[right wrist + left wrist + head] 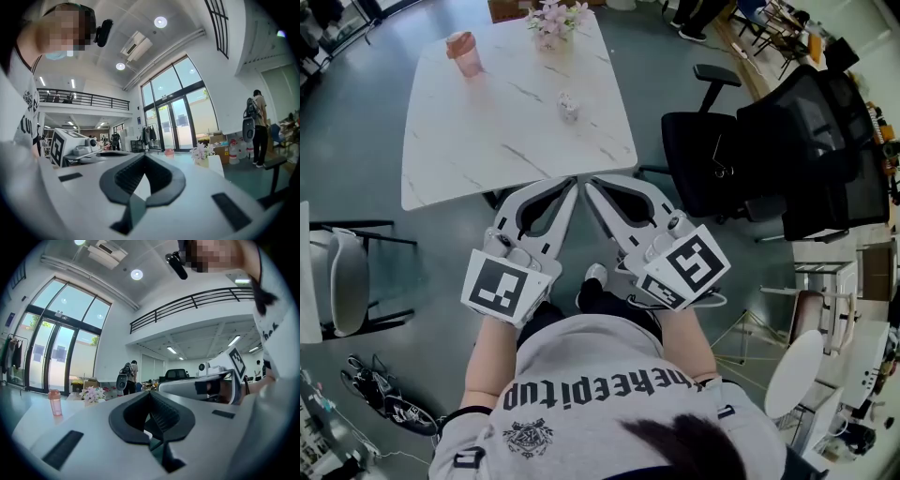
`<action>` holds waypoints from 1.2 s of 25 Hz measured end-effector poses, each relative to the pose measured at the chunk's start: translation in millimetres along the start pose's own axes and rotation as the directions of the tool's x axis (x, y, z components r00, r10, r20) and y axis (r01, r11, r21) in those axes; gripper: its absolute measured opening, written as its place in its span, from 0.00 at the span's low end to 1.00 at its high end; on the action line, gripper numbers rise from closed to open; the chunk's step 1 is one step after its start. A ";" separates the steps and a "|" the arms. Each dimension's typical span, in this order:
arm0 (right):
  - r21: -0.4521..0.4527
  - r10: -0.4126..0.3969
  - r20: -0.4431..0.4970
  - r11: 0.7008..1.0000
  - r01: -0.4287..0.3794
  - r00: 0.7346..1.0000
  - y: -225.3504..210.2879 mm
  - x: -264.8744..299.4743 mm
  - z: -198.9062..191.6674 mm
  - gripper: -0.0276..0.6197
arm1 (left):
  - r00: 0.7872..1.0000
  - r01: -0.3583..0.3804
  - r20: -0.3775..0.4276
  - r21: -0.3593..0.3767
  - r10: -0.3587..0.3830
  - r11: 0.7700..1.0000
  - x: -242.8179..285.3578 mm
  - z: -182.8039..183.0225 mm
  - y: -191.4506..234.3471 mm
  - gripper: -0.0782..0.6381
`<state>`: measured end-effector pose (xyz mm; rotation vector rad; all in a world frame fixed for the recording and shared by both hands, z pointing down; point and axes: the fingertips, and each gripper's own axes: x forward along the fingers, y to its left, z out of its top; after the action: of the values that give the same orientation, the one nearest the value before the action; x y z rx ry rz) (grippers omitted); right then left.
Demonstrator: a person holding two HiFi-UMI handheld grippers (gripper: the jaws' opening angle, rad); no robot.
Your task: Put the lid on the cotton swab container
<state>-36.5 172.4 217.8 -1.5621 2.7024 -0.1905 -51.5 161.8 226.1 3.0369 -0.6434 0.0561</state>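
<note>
Dark hair and a grey printed shirt (600, 394) fill the bottom of the head view, with both forearms reaching forward from it. Each hand holds a gripper level, above the floor and short of the desk (487, 141).

Left gripper (574, 183): its jaws are together with nothing between them. Its own view shows the ribbed black pads meeting at the tip.

Right gripper (589, 183): its jaws are likewise together and empty. Its tip lies just beside the left gripper's tip, so the two form a narrow V pointing at the desk's near edge. Both marker cubes face up towards the head camera.

On the white marbled desk, the cotton swab container (569, 106) stands by itself near the middle, well apart from both grippers. It is too small to tell whether its lid is on. A pink bottle (464, 53) stands near the far left corner of the desk. A bunch of pale flowers (551, 19) stands at the far edge.

Two black office chairs (703, 159) stand to the right of the desk, and a white chair (347, 281) to the left. In the left gripper view a person with a backpack (129, 376) stands in the background, beyond the desk.
</note>
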 end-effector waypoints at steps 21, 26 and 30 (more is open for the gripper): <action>-0.017 0.110 -0.004 0.994 -0.110 0.994 -65.7 -19.4 -3.4 0.06 | 0.991 -0.135 0.005 0.024 0.135 0.991 63.5 0.9 -15.9 0.13; -0.022 0.105 -0.001 0.994 -0.105 0.994 -71.2 -14.0 -2.4 0.06 | 0.991 -0.131 0.003 0.026 0.130 0.991 67.9 0.7 -10.1 0.13; -0.012 0.086 0.002 0.996 -0.086 0.996 -77.0 -5.9 -2.8 0.06 | 0.994 -0.112 -0.002 0.032 0.112 0.993 72.2 0.2 0.5 0.13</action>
<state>32.7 139.8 228.9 -1.4438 2.7674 -0.1711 14.3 132.2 229.0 3.0276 -0.8201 0.0754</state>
